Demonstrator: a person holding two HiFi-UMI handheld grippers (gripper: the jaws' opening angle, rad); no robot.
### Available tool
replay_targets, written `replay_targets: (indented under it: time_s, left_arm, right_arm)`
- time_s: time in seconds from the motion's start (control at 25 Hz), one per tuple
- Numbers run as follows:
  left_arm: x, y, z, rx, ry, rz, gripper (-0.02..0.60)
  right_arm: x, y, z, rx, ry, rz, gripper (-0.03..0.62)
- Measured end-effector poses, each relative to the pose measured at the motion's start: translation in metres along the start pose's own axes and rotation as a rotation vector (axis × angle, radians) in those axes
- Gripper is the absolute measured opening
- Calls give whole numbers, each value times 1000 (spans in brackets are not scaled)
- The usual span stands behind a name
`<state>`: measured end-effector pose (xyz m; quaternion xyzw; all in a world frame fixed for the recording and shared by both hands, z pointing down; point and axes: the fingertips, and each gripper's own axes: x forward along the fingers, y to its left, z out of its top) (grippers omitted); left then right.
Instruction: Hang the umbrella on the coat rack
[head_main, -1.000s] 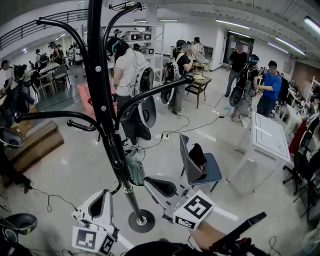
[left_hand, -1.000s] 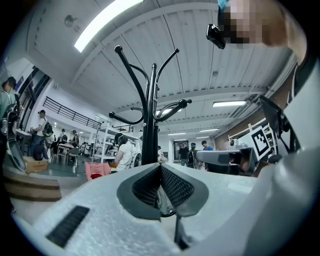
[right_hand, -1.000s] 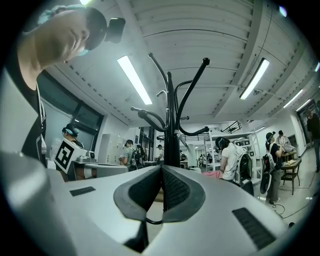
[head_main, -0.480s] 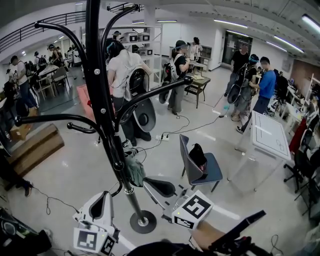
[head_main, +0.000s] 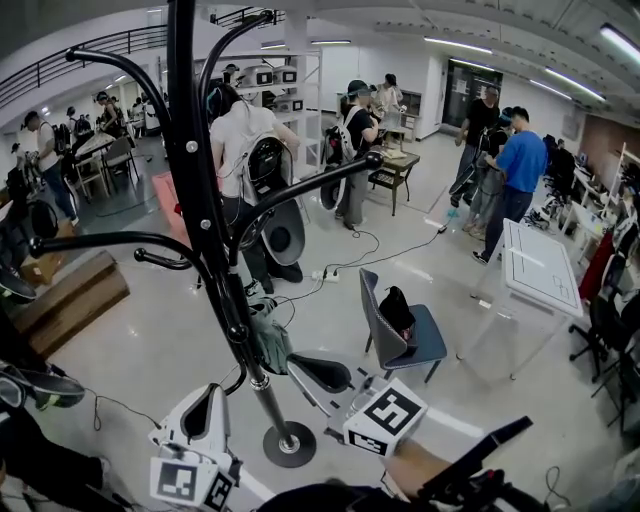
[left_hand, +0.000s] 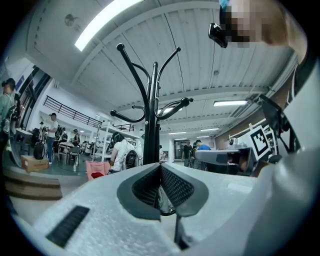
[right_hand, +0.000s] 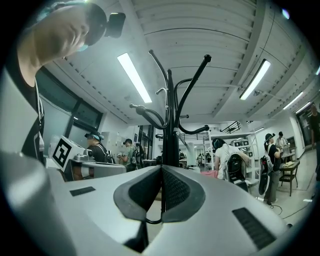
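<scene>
Umbrella (head_main: 268, 338), folded, grey-green, hangs low on coat rack (head_main: 205, 200), just above its base. L gripper (head_main: 208, 405) is left of the pole and R gripper (head_main: 318, 372) right of it, both near the base. Both jaws pressed together, nothing betw. them. Chair (head_main: 400, 335) stands right of rack.

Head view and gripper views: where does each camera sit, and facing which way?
Head view: on the person's head, facing forward and down past the coat rack to the floor; left gripper and right gripper show below.
Left gripper view: on that gripper, facing up along its shut jaws; the person's torso at right.
Right gripper view: likewise, shut jaws; torso at left.
Shared: both gripper views show the coat rack against the ceiling.
</scene>
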<state>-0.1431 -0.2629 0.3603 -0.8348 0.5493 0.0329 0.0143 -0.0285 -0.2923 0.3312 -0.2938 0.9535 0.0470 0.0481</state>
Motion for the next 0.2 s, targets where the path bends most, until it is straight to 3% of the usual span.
replay_targets:
  time_s: [0.2]
  left_arm:
    - [0, -1, 5, 4, -4, -6, 9]
  right_arm:
    - [1, 3, 4, -10, 3, 10, 9]
